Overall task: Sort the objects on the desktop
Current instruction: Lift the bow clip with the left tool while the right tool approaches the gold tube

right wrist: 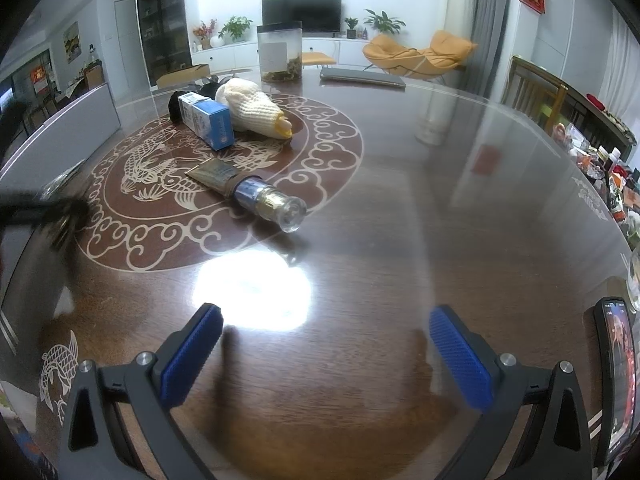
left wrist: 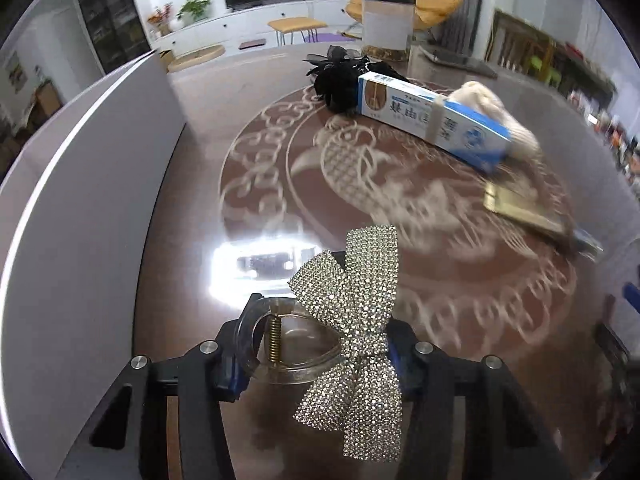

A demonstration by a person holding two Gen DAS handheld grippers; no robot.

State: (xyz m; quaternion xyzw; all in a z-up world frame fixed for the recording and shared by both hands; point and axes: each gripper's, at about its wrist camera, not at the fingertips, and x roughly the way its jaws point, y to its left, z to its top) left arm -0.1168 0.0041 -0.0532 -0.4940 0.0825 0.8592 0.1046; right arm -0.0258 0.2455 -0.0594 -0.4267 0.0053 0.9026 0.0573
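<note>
My left gripper (left wrist: 316, 354) is shut on a clear hair clip with a rhinestone bow (left wrist: 354, 320) and holds it above the table. Beyond it lie a black fabric flower (left wrist: 340, 80), a blue-and-white box (left wrist: 432, 116), a cream knitted glove (left wrist: 496, 112) and a gold tube (left wrist: 520, 208). My right gripper (right wrist: 326, 354) is open and empty over the dark wooden table (right wrist: 400, 200). In the right wrist view the box (right wrist: 208, 120), the glove (right wrist: 252, 108) and the gold tube with a clear cap (right wrist: 252, 192) lie ahead to the left.
A grey bin wall (left wrist: 80, 200) stands at the left; it also shows in the right wrist view (right wrist: 60, 128). A clear jar (right wrist: 280, 52) and a laptop (right wrist: 360, 76) stand at the table's far side. A phone (right wrist: 618, 380) stands at the right edge.
</note>
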